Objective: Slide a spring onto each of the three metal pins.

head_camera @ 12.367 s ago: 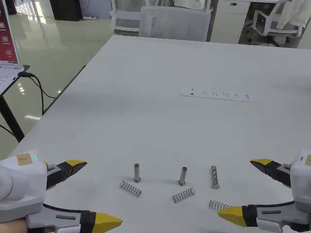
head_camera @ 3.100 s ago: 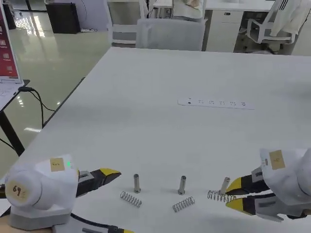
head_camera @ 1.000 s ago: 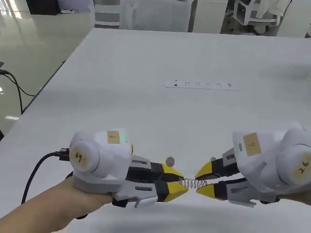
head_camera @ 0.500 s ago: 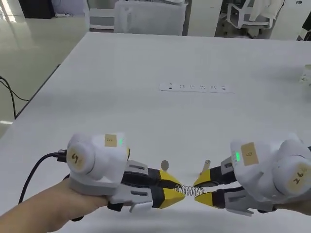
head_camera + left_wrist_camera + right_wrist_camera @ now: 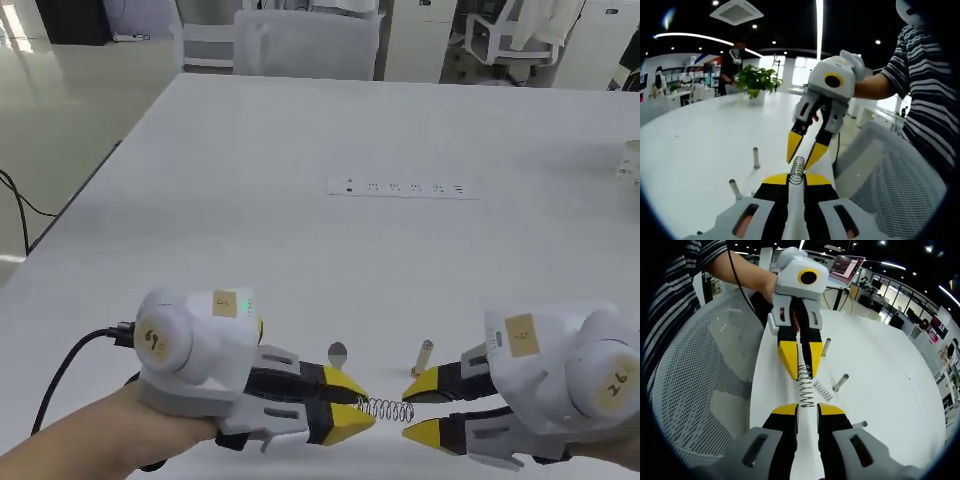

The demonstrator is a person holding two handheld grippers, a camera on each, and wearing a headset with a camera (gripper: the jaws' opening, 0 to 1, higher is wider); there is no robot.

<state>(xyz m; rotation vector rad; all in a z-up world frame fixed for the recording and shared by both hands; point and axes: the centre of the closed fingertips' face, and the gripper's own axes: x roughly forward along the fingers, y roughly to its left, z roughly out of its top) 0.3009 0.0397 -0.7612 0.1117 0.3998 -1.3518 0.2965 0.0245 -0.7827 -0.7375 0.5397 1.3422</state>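
Brought together since the first frame, left gripper (image 5: 362,408) and right gripper (image 5: 408,411) now face tip to tip above the tabletop (image 5: 250,230), close to its near edge, with broad bare surface beyond. One spring (image 5: 388,409), then lying on the tabletop, bridges them: left jaws pinch one end, right jaws stand narrowly apart around the other. A pin (image 5: 337,353) and a second pin (image 5: 424,357) stand just behind.

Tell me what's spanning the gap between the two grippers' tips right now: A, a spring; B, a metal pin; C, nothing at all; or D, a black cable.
A: a coiled spring runs from the left gripper, whose jaws are shut on one end, to the right gripper, whose jaws stand apart around the other end.
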